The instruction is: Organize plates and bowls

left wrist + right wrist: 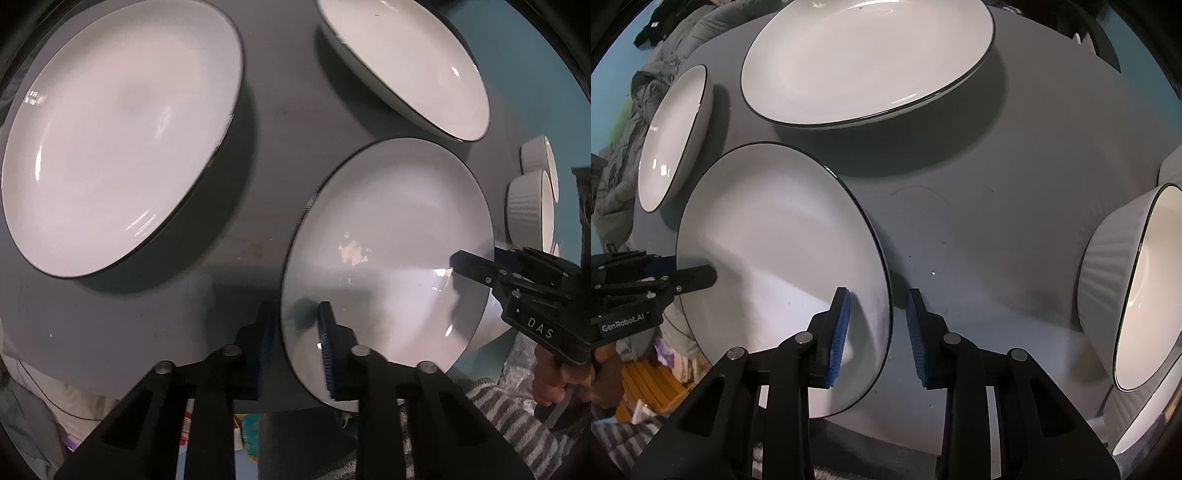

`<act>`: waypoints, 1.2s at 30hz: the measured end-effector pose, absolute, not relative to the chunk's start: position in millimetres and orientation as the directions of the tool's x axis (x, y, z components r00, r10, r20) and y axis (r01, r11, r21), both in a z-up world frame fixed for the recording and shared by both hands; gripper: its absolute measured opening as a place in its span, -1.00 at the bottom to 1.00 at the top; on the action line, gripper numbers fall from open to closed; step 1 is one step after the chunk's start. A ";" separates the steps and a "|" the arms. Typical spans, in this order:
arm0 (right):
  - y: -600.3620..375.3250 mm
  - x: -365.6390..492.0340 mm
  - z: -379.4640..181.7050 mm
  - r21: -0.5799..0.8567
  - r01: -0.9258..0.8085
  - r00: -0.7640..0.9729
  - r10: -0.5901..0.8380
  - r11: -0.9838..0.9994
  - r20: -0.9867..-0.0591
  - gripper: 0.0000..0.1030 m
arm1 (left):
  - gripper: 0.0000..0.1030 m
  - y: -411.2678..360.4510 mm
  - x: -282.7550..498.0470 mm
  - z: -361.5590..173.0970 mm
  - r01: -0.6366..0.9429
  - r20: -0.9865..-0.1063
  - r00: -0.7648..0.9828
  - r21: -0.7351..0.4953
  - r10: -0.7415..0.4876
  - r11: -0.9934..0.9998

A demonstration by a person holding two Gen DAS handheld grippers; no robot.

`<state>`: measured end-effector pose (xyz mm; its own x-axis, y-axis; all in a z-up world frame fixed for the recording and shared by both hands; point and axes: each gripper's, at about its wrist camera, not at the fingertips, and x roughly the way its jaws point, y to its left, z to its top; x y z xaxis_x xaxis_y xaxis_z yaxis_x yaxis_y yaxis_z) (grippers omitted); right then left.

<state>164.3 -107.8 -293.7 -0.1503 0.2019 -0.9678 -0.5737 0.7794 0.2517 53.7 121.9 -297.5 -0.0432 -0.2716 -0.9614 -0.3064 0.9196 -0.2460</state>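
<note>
A white deep plate with a dark rim [388, 251] [783, 240] sits near the front edge of the grey round table [147, 314] [997, 221]. My left gripper [295, 306] [698, 277] straddles its left rim, with one finger inside the plate and one outside. At the opposite rim, my right gripper [878, 295] [480, 258] stands the same way. A narrow gap shows between the pads and the rim on both, so both are open around it.
A larger white plate [118, 140] [864, 62] and another deep plate [406, 62] [676, 136] lie farther back. Ribbed white bowls [532, 206] [1137, 291] stand at the right. A striped cloth [517, 417] lies below the table edge. A hand [550, 384] holds the right gripper.
</note>
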 end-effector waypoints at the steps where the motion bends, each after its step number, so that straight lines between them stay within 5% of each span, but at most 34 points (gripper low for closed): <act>1: -105.3 164.0 -294.6 0.267 -0.569 -0.163 0.211 0.778 -0.964 -0.59 | -0.63 120.3 57.7 -295.8 -0.300 -0.964 -0.044 -0.237 -0.262 0.924; 36: -96.4 158.1 -289.1 0.255 -0.524 -0.152 0.205 0.813 -0.967 -0.71 | -0.72 144.7 69.7 -276.3 -0.267 -0.970 -0.032 -0.225 -0.242 0.937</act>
